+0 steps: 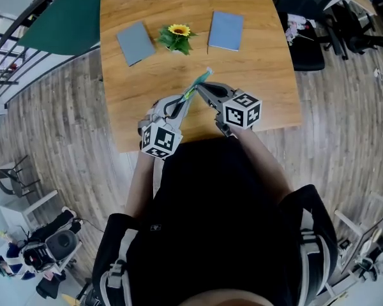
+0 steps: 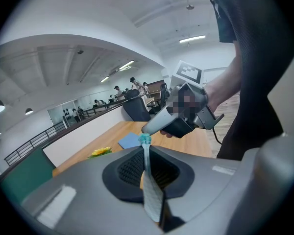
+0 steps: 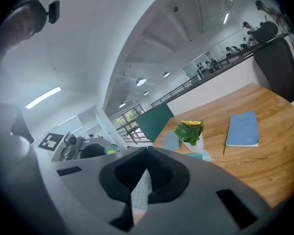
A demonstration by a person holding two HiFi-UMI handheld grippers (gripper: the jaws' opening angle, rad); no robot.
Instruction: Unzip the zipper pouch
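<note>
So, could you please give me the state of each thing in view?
zipper pouch: held above the table by both grippers; zipper cannot be made out.
left gripper: shut on the zipper pouch.
right gripper: shut on the zipper pouch.
grey notebook: closed, lying flat.
blue notebook: closed, lying flat.
sunflower pot: upright between the notebooks.
</note>
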